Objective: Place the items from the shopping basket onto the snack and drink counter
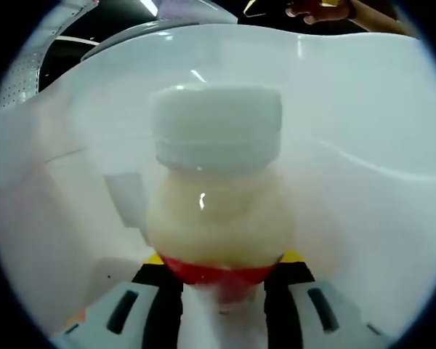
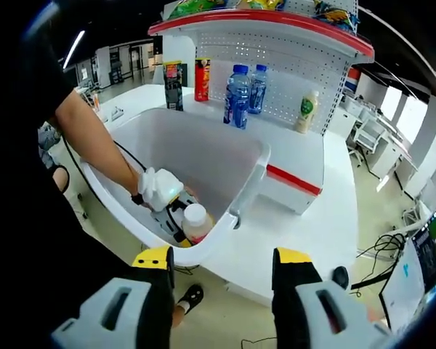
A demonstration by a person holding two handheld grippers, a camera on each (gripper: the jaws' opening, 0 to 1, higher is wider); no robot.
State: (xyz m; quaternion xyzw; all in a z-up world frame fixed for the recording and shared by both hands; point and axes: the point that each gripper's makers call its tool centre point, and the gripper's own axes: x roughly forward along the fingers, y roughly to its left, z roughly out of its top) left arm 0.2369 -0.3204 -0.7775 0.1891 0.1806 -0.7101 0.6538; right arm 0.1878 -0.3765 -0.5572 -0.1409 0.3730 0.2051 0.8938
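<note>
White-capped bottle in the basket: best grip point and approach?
Grip the bottle on its body, just under the wide white cap, coming down from above through the open basket. The cap flares past the neck, giving a stop against slipping. The left gripper already straddles it there.

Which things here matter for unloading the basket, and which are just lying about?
In the job:
white plastic shopping basket
white-capped bottle of pale drink, clamped in the left gripper
white counter
right gripper, open

Just lying about:
two blue water bottles
green-labelled bottle
red can
</note>
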